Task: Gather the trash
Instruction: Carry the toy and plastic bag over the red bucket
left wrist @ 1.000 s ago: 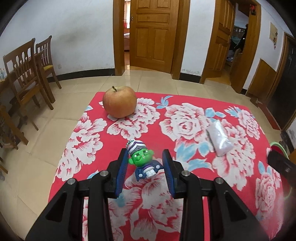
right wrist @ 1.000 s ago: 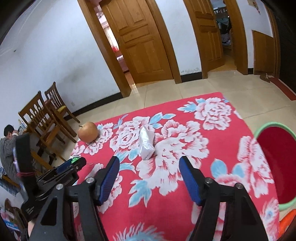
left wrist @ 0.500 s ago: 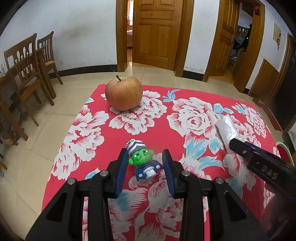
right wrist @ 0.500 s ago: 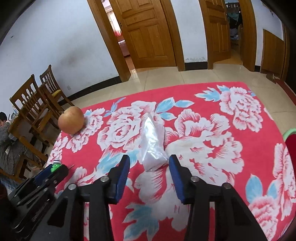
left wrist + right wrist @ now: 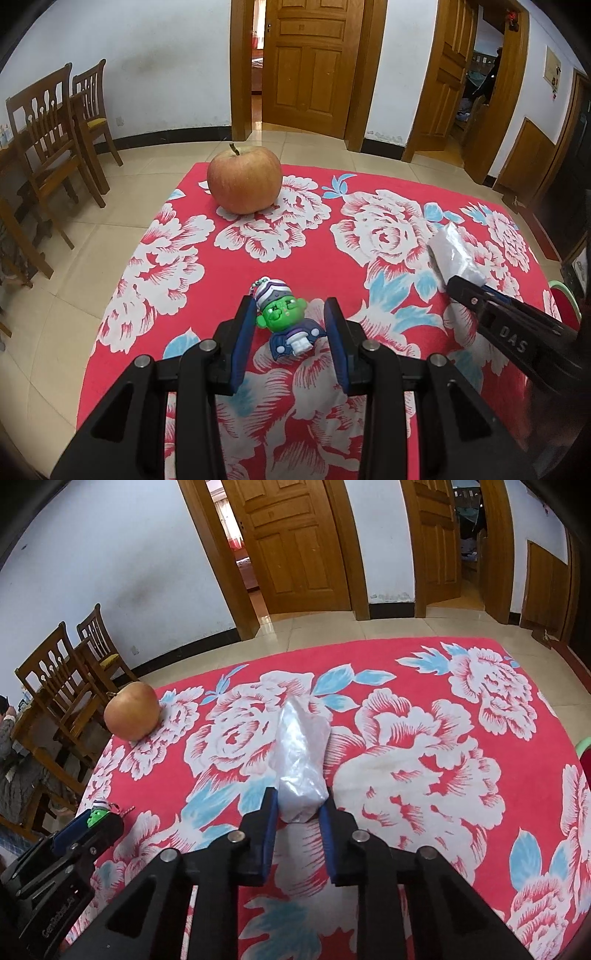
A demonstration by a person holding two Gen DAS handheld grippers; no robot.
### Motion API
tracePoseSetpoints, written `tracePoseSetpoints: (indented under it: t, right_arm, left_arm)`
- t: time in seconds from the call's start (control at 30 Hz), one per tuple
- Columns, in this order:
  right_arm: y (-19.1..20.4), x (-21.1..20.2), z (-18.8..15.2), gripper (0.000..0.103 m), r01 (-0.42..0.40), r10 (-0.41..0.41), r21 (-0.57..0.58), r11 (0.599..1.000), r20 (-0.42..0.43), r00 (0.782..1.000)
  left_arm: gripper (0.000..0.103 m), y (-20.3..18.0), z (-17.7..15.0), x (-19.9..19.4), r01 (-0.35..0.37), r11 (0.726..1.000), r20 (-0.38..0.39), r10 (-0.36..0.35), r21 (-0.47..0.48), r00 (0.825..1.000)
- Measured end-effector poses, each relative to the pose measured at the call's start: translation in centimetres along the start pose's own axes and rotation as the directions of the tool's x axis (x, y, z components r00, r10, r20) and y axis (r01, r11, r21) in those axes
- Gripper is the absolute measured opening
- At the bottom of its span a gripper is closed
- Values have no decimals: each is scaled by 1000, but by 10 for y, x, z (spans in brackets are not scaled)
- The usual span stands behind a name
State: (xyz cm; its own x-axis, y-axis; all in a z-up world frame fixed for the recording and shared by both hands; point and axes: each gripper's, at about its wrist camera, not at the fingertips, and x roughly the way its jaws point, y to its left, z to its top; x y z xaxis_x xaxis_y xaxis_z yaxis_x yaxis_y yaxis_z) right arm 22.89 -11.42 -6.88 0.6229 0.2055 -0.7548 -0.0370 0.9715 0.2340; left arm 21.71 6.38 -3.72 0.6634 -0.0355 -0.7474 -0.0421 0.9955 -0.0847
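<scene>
On the red floral tablecloth (image 5: 424, 664), the right gripper (image 5: 297, 812) has come forward and down since a second ago, when it hung well back from the clear plastic bag (image 5: 301, 760) with its jaws spread wide; its jaws have just been closing, and the blue pads now press on either side of the bag's near end. The bag is crumpled, translucent and whitish, lying lengthwise away from the gripper over a white rose, near the middle of the cloth. The left gripper (image 5: 290, 334) has kept its place: its jaws stand narrow around a small green-faced toy figure (image 5: 286, 321) in a striped cap and blue outfit, the left pad touching the head while a gap shows at the right pad, so I cannot tell whether it is gripped. Both grippers tilt steeply down toward the cloth. An apple (image 5: 243, 179) sits at the far left corner, well apart from the bag. From the left wrist view the right gripper's black finger reaches in from the right edge onto the bag.
</scene>
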Motion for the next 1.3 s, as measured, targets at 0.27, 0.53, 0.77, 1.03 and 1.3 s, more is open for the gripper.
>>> tracePoseSetpoints:
  t: [0.27, 0.53, 0.77, 1.03, 1.3]
  right_arm:
    - [-6, -43, -5, 23, -37, 35, 24, 999, 53, 998]
    - [-16, -93, -16, 23, -48, 45, 31, 998, 106, 993]
    - [-32, -131, -29, 23, -44, 34, 63, 997, 150, 988]
    - [-53, -177, -40, 23, -11, -6, 84, 996, 208, 978]
    - [-76, -229, -45, 23, 31, -59, 106, 994, 280, 958]
  left_arm:
    - [38, -4, 0, -5, 6, 1000, 15, -6, 12, 1000]
    - [38, -16, 1, -26, 24, 999, 42, -25, 32, 999]
    - [38, -34, -3, -48, 51, 997, 55, -54, 55, 997]
    - [38, -60, -5, -79, 94, 991, 85, -102, 90, 991]
    - [38, -91, -8, -106, 143, 981, 103, -156, 130, 982]
